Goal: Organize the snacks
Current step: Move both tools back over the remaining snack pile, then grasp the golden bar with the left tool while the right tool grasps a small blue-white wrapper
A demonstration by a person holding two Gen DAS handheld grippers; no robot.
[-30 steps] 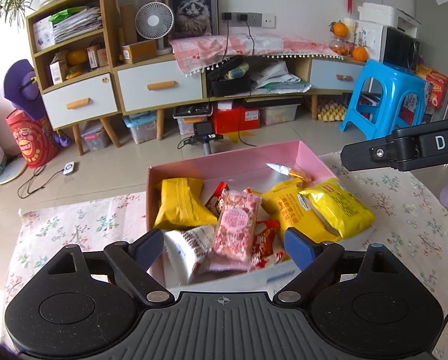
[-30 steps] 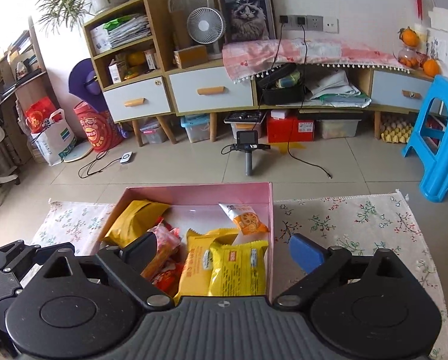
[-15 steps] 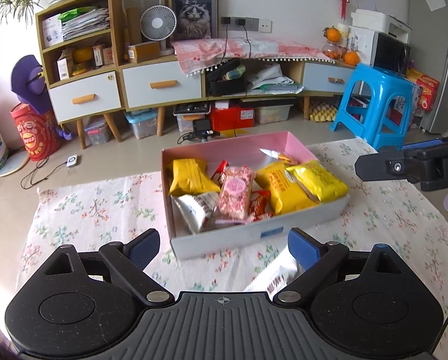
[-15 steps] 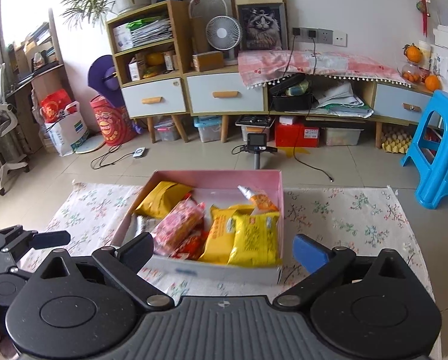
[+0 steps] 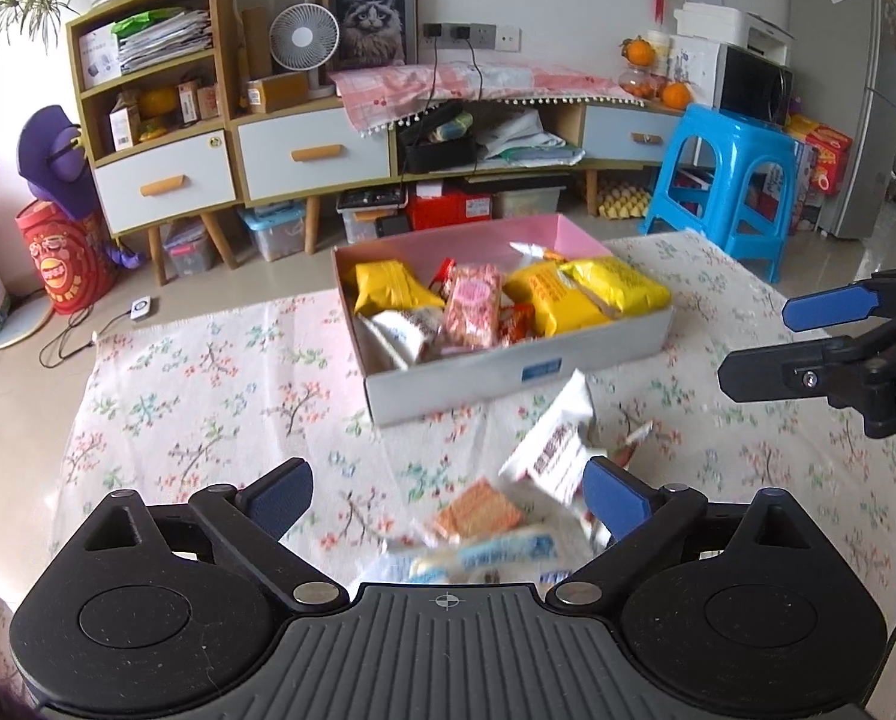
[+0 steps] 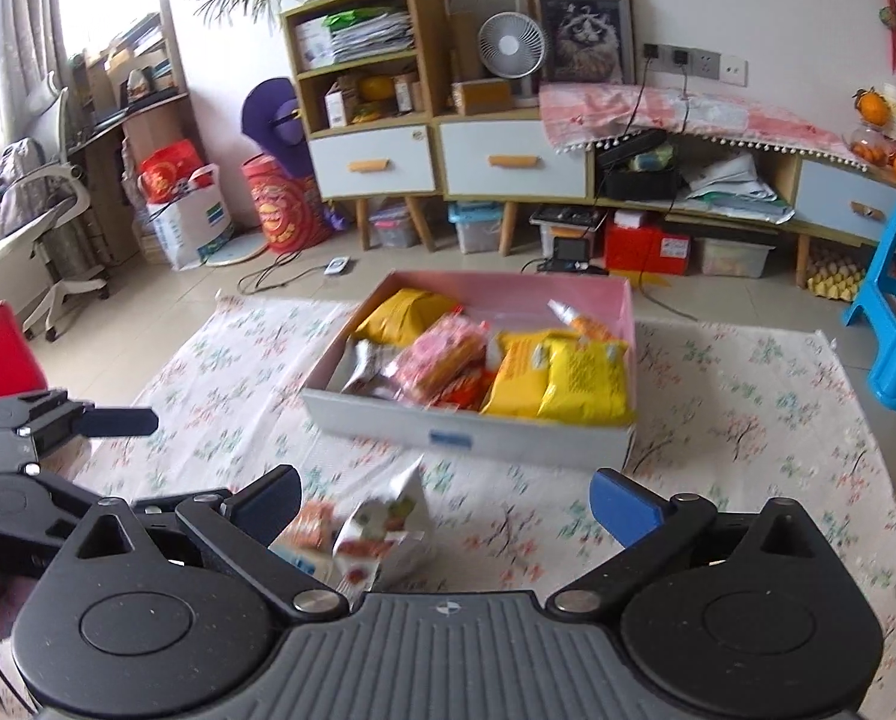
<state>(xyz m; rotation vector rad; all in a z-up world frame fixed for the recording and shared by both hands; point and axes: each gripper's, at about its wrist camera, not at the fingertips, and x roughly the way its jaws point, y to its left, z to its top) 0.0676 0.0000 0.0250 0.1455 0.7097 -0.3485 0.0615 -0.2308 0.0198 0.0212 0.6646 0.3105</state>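
Packets loose before box, stool beyond

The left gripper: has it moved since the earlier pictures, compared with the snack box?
Yes. The left gripper has drawn back from the snack box, which now lies farther ahead on the flowered cloth. Its jaws have just been opening, with nothing gripped.

Pink-lined box, floral cloth, yellow packets

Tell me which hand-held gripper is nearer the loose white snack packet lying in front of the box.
Left. The white snack packet lies by the left hand-held gripper, touching neither open finger. The right hand-held gripper sits farther to its right.
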